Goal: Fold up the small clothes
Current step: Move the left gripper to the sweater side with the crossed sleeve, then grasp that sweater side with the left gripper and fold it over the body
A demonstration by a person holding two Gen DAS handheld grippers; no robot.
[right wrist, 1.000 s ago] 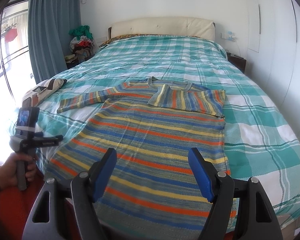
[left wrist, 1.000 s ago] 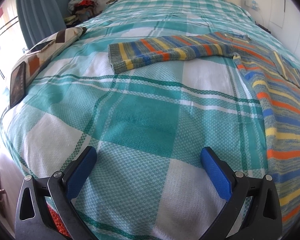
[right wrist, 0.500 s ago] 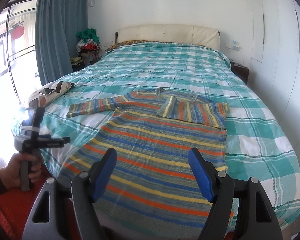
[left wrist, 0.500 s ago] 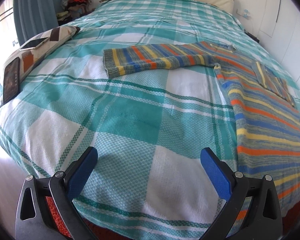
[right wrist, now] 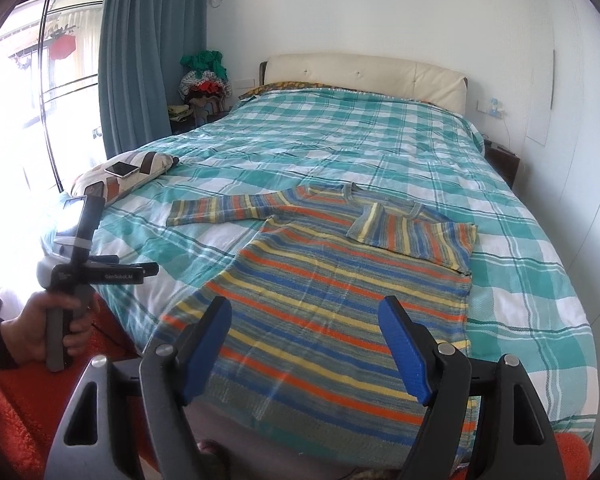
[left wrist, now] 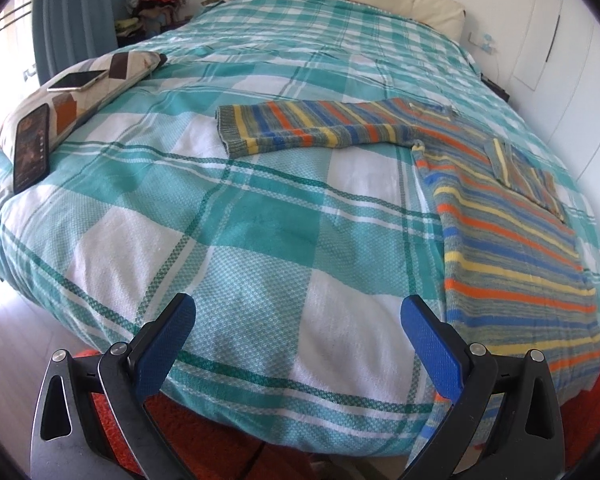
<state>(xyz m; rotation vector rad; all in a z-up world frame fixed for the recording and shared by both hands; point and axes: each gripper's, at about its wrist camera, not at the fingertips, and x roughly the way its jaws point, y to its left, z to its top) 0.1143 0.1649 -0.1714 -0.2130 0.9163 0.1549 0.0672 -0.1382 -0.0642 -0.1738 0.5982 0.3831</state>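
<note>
At the far left of the right wrist view, the person's left hand [right wrist: 40, 330] holds the handle of the left gripper [left wrist: 298, 332], which stands off the left edge of the bed. Its two blue fingers [left wrist: 166, 344] are spread wide and nothing is between them. In the left wrist view, this gripper hangs over the foot corner of the teal checked bedspread [left wrist: 240, 240] and does not touch it.

Further left on the bed lies a patterned pillow [left wrist: 80, 100] with a white phone [left wrist: 76, 81] on top and a dark phone [left wrist: 30, 150] leaning at its near end.

The striped sweater [right wrist: 320, 288] lies flat on the bedspread, with its hem at the foot edge and its collar toward the headboard [right wrist: 364, 74]. Its left sleeve [left wrist: 300, 128] is stretched straight out to the side, well ahead of the left gripper and a little to the right of it. The body of the sweater is beside that gripper, on its right.

The right gripper [right wrist: 306, 350] hangs above the hem of the sweater, just in front of the foot of the bed. Its jaws are also wide apart and hold nothing. The right sleeve [right wrist: 412, 232] is folded inward across the chest, beyond this gripper and a bit to the right.
</note>
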